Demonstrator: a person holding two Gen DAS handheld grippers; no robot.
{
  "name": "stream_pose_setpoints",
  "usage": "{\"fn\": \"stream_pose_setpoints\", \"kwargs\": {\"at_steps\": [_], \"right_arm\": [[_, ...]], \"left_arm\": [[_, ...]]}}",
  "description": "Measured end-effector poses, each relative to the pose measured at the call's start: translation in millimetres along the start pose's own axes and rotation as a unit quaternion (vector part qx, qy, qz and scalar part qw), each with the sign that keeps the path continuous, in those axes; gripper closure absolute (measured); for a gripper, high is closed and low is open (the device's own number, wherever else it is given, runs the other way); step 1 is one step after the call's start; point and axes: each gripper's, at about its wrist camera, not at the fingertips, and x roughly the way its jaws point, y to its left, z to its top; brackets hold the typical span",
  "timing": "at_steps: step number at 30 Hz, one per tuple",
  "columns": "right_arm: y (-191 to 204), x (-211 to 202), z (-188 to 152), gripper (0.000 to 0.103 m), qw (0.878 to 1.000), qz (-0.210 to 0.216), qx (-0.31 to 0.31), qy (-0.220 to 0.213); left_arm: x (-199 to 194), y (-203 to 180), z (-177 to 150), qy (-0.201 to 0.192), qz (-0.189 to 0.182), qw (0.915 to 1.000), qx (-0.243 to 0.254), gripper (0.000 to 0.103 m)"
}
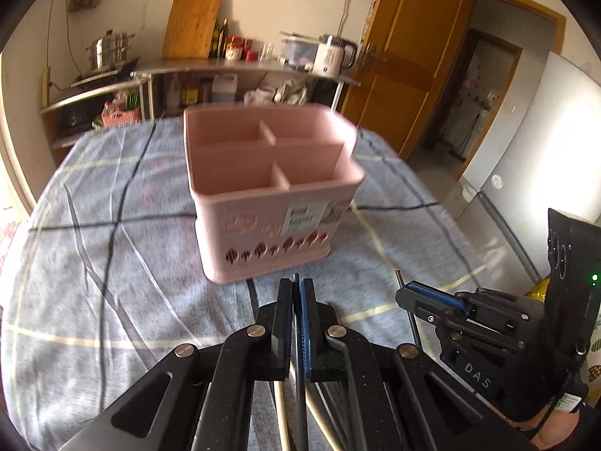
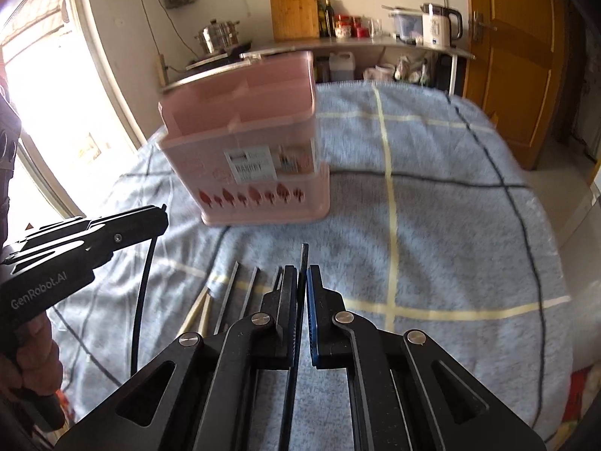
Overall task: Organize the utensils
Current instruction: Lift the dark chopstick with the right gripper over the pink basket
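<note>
Near the middle of the left wrist view stands the pink plastic utensil caddy point(image 1: 270, 188), upright on a blue-grey checked blanket point(image 1: 112, 263) that covers the table. Its open top is split by walls into several compartments, a white label is stuck on its front, and a row of leaf-shaped cutouts runs along its base. In the right wrist view the same caddy sits in the upper left of centre.

At the bottom centre of the left wrist view, the left gripper point(image 1: 299, 285) has its fingers pressed together on a thin black chopstick point(image 1: 298, 357) that runs down between them toward the lower edge. On the blanket beneath it lie pale and dark sticks, partly hidden by the gripper body.

At the lower right of that same view the right gripper point(image 1: 403, 295) shows from the side, clamped on another black chopstick point(image 1: 412, 323) that hangs below it. Its own camera shows the fingers together on that stick at bottom centre.

On the blanket at the lower left of centre in the right wrist view lies a loose group of chopsticks point(image 2: 229, 300), two pale ones and several dark ones, near the caddy's front but apart from it. Blur hides their exact number.
</note>
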Motion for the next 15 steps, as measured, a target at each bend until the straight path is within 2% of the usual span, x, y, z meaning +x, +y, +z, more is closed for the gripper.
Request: {"fn": "stream_pose_setpoints", "kwargs": {"at_steps": [15], "right_arm": [[11.5,-88.7,27.2,0.099,0.995,0.003,-0.019,-0.099]], "left_arm": [[-92.6,-29.1,31.6,-0.082,-0.006,0.9960,0.035,0.100]]}}
